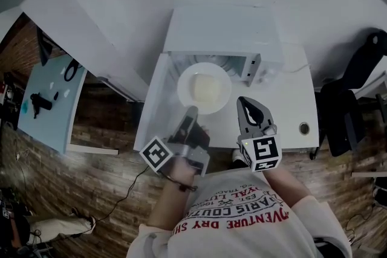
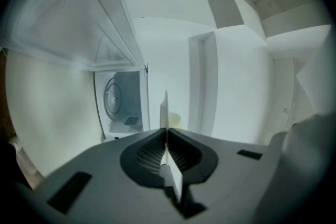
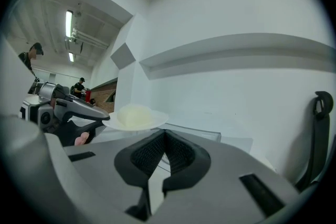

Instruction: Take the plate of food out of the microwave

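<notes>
A white plate [image 1: 204, 87] with a pale mound of food [image 1: 206, 89] hangs in the air just in front of the open white microwave [image 1: 221, 33]. My left gripper [image 1: 192, 110] is shut on the plate's near rim. In the left gripper view the plate [image 2: 164, 110] shows edge-on between the closed jaws of the left gripper [image 2: 166, 131], with the microwave's cavity and turntable [image 2: 116, 98] behind. My right gripper [image 1: 245, 103] is shut and empty, just right of the plate. In the right gripper view the right gripper [image 3: 165, 134] sits below the plate [image 3: 137, 117].
The microwave door [image 1: 154, 99] stands open to the left. The white table [image 1: 293, 106] carries a round grommet [image 1: 304, 128] at the front right. A black chair [image 1: 354, 93] stands right of it. A light side table [image 1: 51, 99] with black items is far left.
</notes>
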Demonstrator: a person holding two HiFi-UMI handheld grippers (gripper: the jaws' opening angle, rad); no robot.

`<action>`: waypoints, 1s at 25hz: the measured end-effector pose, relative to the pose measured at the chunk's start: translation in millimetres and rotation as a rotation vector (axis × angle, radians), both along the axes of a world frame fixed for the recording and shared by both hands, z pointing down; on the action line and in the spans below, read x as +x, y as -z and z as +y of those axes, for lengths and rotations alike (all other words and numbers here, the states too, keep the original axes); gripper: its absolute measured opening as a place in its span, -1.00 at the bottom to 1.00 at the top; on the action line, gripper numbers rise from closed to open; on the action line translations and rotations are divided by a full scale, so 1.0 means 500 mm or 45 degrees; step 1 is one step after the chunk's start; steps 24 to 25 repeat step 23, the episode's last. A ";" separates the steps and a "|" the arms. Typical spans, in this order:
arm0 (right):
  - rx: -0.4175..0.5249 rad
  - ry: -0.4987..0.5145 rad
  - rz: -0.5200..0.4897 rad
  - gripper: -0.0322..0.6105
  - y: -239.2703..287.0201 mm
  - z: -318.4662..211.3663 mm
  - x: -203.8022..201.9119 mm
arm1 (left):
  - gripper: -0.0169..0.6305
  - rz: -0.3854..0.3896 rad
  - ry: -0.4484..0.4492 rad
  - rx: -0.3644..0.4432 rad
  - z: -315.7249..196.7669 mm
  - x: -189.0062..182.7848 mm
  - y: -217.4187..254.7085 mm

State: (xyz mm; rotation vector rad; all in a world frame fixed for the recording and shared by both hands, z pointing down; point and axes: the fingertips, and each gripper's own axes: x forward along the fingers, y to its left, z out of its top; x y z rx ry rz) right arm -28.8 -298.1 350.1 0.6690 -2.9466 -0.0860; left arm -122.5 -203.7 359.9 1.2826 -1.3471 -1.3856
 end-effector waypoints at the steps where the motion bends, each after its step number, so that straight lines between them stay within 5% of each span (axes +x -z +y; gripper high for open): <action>1: 0.000 -0.004 0.001 -0.87 0.002 -0.003 0.000 | -0.90 -0.006 -0.003 0.000 -0.002 -0.001 0.001; 25: 0.010 -0.061 0.014 -0.87 0.005 -0.038 0.007 | -0.90 0.004 -0.046 -0.004 -0.039 0.003 -0.002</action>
